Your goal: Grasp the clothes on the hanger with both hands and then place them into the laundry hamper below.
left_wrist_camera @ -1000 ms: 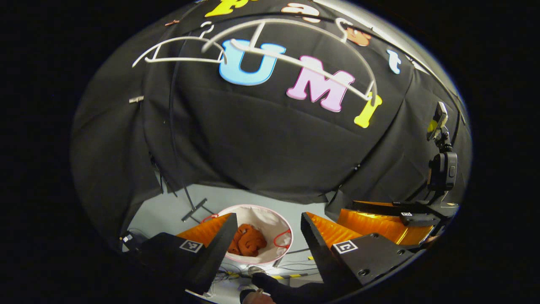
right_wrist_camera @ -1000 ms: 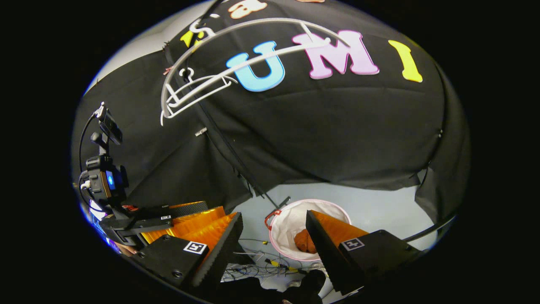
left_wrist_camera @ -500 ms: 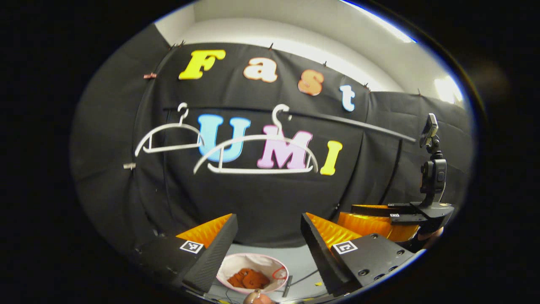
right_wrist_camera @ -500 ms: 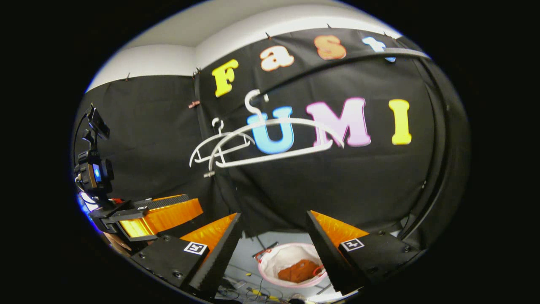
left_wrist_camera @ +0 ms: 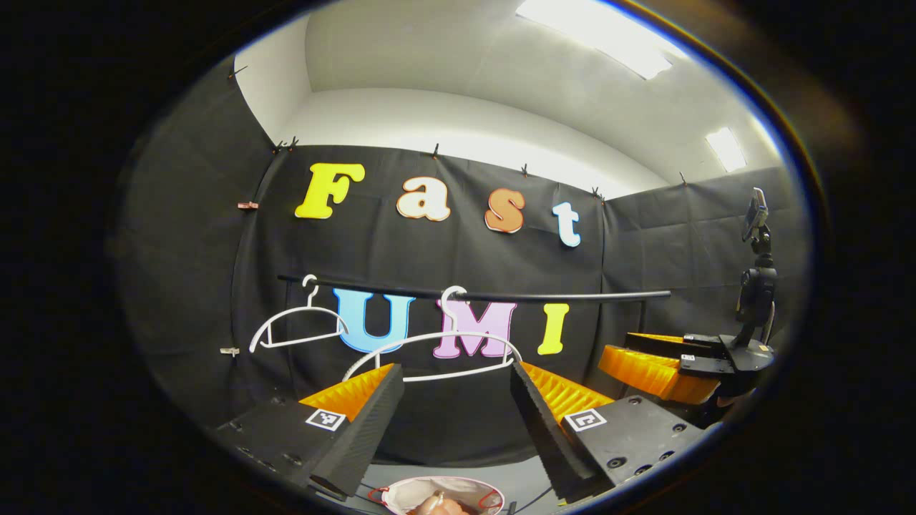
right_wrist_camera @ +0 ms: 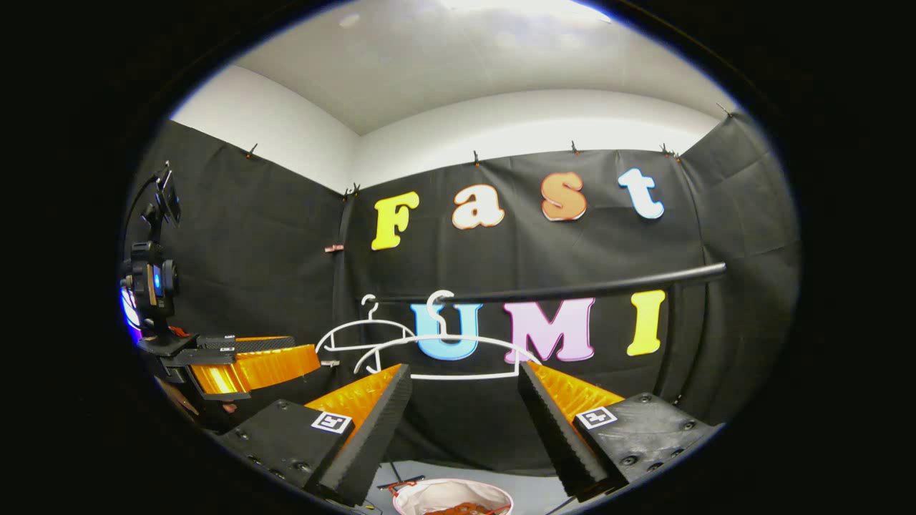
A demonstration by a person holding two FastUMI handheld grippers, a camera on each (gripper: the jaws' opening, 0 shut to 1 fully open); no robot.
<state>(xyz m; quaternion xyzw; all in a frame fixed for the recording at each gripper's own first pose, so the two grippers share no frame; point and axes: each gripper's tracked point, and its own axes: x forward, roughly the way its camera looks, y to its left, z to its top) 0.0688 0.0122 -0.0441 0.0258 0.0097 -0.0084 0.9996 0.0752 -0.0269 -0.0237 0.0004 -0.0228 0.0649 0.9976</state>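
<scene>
Two bare white hangers hang from a black rail [left_wrist_camera: 558, 295] [right_wrist_camera: 587, 287]: a small hanger [left_wrist_camera: 297, 327] [right_wrist_camera: 361, 332] and a larger hanger [left_wrist_camera: 436, 352] [right_wrist_camera: 447, 354]. The white laundry hamper [left_wrist_camera: 411, 490] [right_wrist_camera: 447, 492] sits low at the bottom edge, with orange clothes [right_wrist_camera: 461, 509] inside it. My left gripper [left_wrist_camera: 455, 368] is open, level with the larger hanger and holding nothing; it also appears at the left of the right gripper view [right_wrist_camera: 240, 366]. My right gripper [right_wrist_camera: 465, 368] is open too, and it appears at the right of the left gripper view [left_wrist_camera: 647, 357].
Black cloth walls close the booth at the back and on both sides. The rail runs across the back wall at about gripper height. Grey floor [right_wrist_camera: 522, 488] surrounds the hamper. A camera mast [left_wrist_camera: 757, 286] [right_wrist_camera: 152, 272] stands on each far gripper.
Both grippers have tilted up and away from the hamper, which slid from mid-view to the bottom edge. The hangers and rail now sit level ahead. Both grippers stayed open.
</scene>
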